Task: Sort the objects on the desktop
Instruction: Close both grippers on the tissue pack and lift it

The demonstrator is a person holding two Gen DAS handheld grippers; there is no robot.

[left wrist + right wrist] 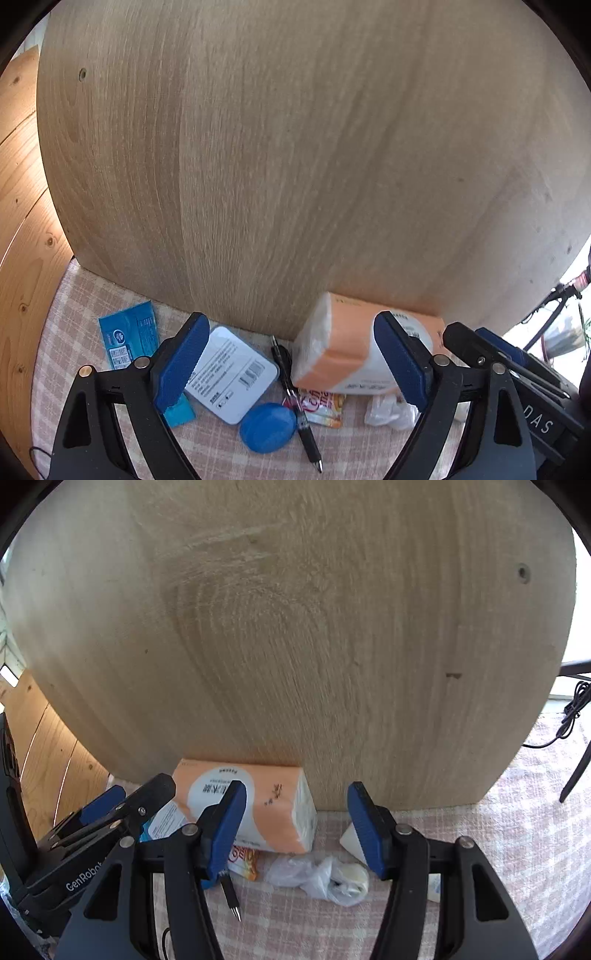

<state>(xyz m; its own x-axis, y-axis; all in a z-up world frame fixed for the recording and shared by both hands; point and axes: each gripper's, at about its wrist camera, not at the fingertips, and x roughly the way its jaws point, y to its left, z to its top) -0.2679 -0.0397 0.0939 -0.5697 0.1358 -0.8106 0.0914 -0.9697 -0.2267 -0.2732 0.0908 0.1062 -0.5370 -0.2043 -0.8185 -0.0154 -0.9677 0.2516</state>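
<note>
Since both your left tongs (288, 363) and right tongs (295, 827) hang spread and empty, the orange tissue pack (258, 805), lying lengthwise along the wooden board (295, 646), sits about equally close to either.

Pink-and-white checked tablecloth (85, 295) across the lower frame. Lying on it: blue packet (129, 334) at lower left, white labelled tin (232, 373) beside it, blue oval case (267, 426), black pen (295, 402), orange tissue pack (251, 805) at centre against an upright wooden board (295, 627), crumpled clear bag (317, 878) below.
</note>
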